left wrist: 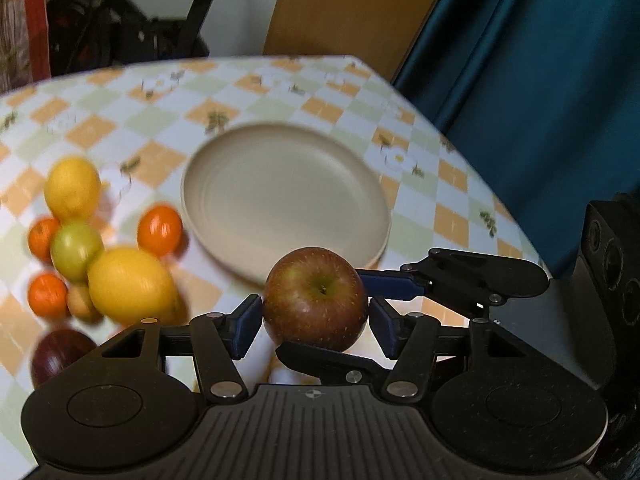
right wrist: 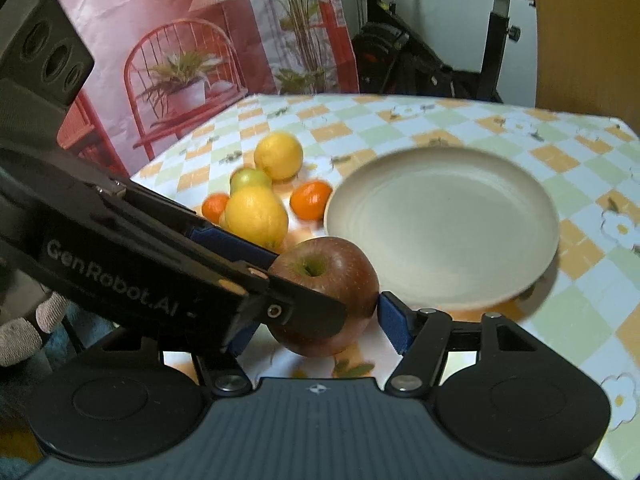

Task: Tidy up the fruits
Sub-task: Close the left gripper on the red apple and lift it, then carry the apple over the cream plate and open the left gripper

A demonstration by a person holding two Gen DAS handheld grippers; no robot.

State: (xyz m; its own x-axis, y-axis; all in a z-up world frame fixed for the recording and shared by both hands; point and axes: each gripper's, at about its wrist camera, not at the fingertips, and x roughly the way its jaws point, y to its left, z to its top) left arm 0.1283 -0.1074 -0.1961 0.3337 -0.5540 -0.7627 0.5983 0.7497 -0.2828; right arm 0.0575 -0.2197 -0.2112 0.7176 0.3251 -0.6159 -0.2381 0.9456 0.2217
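A red apple sits between both grippers just in front of the empty beige plate. My left gripper has its blue pads around the apple; the left pad touches it, the right pad shows a small gap. My right gripper also closes around the same apple, with the left gripper's fingers crossing in front. The plate also shows in the right wrist view. Whether the apple is lifted off the cloth cannot be told.
A cluster of fruit lies left of the plate: two lemons, a green fruit, several small oranges and a dark red apple. The checkered tablecloth ends at a blue curtain on the right.
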